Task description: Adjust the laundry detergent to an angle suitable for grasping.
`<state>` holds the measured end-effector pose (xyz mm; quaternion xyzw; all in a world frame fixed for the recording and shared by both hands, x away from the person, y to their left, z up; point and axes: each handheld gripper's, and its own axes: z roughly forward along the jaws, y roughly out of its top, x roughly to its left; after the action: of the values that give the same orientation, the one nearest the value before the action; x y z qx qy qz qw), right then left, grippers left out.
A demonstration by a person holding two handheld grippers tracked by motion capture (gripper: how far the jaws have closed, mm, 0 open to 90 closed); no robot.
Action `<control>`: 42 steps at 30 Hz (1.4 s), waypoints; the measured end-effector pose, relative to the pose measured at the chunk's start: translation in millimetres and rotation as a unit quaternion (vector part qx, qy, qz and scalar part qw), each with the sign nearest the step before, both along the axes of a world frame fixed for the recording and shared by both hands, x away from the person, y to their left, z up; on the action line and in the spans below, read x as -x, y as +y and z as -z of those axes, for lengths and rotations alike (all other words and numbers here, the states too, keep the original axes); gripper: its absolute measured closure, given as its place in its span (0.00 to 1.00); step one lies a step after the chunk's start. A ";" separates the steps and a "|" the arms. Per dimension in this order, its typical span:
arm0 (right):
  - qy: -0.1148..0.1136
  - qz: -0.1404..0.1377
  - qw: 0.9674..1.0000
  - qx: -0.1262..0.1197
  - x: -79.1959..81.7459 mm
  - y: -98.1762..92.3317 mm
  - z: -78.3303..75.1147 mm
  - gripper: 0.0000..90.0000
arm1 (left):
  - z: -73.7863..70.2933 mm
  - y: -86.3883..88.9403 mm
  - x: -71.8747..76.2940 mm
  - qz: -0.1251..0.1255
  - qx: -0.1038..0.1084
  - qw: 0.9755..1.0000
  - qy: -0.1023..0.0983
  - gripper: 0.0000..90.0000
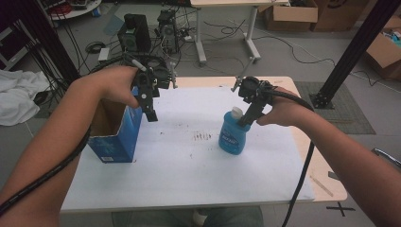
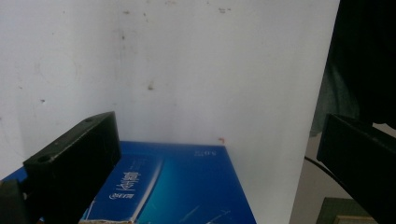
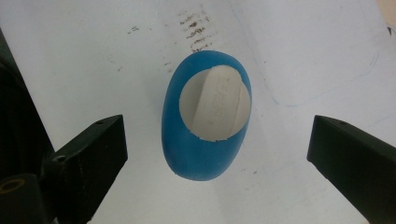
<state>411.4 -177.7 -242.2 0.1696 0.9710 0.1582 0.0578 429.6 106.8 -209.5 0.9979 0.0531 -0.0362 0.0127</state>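
Note:
A blue bottle with a white cap stands upright on the white table top, right of the middle. My right gripper hangs just above its cap, pointing down. In the right gripper view the bottle lies between the two wide-apart jaws, and neither jaw touches it. An open-topped blue carton stands at the table's left. My left gripper hovers over its right side, open, with nothing in it; in the left gripper view the carton's blue face lies below the jaws.
A brown stain marks the table top between carton and bottle. Beyond the far edge stand computer gear and cables on the floor, and a black frame post rises at the right. White cloth lies at the far left.

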 end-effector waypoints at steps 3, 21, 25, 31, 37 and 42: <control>-0.005 -0.016 1.000 -0.003 0.6 -1.8 -4.0 0.03 | -0.4 0.4 -0.1 -0.001 0.001 1.000 -0.001 0.00; 0.000 -0.097 0.995 0.005 7.1 -17.7 -14.7 0.00 | -2.9 -3.3 -0.7 -0.003 -0.004 1.000 -0.002 0.00; 0.003 -0.117 0.993 0.015 10.4 -20.7 -14.4 0.00 | -4.0 -4.9 -0.9 -0.002 -0.005 1.000 -0.003 0.00; 0.002 -0.130 0.991 0.024 12.3 -23.3 -14.9 0.00 | -3.4 -7.5 -2.0 -0.003 -0.005 1.000 -0.002 0.00; 0.001 -0.134 0.990 0.035 13.6 -25.9 -12.8 0.00 | -2.9 -10.9 -0.7 -0.002 -0.003 1.000 0.000 0.00; 0.007 -0.144 0.988 0.052 16.6 -28.3 -9.7 0.00 | -3.2 -11.6 1.2 -0.003 -0.004 1.000 -0.001 0.00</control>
<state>394.8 -206.0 -232.5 0.0262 0.9926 0.1127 0.0361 428.4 95.3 -206.2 0.9977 0.0567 -0.0354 0.0086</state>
